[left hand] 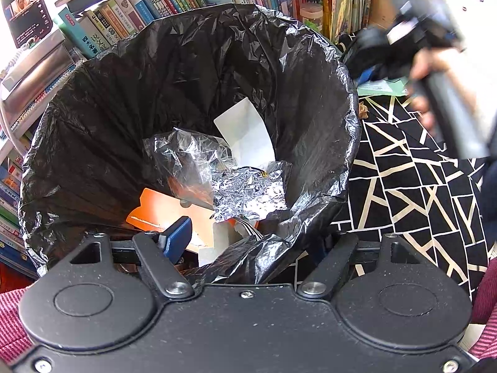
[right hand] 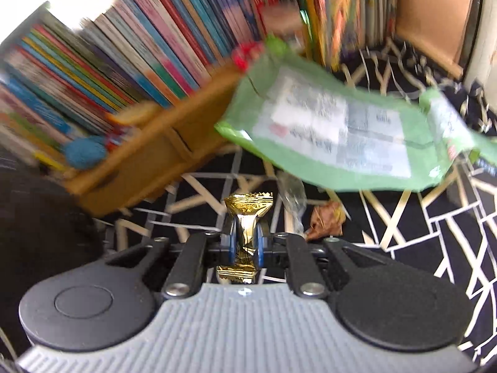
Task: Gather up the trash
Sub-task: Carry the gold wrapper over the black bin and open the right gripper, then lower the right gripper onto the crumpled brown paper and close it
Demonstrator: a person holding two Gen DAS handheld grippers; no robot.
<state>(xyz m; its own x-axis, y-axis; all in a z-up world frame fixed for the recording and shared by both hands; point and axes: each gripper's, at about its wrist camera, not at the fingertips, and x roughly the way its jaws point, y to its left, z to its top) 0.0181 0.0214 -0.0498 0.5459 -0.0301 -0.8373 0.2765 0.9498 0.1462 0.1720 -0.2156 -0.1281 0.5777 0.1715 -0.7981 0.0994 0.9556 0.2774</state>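
A bin lined with a black bag (left hand: 102, 143) fills the left wrist view. It holds white paper (left hand: 245, 130), clear plastic (left hand: 186, 152), crumpled foil (left hand: 248, 189) and an orange carton (left hand: 155, 205). My left gripper (left hand: 248, 242) hangs over the near rim with its jaws apart. One blue pad (left hand: 178, 236) is inside the bin, and a fold of the liner hides the other finger. My right gripper (right hand: 245, 242) is shut on a gold candy wrapper (right hand: 247, 208), lifted above the patterned cloth. It also shows blurred at the upper right, held by a hand (left hand: 428, 71).
A green packet (right hand: 341, 133), a clear wrapper (right hand: 295, 199) and a brown wrapper (right hand: 326, 217) lie on the black-and-white cloth (right hand: 435, 233). A wooden box (right hand: 161, 155) and rows of books (right hand: 139, 46) stand behind. A phone (left hand: 28, 6) stands at the far left.
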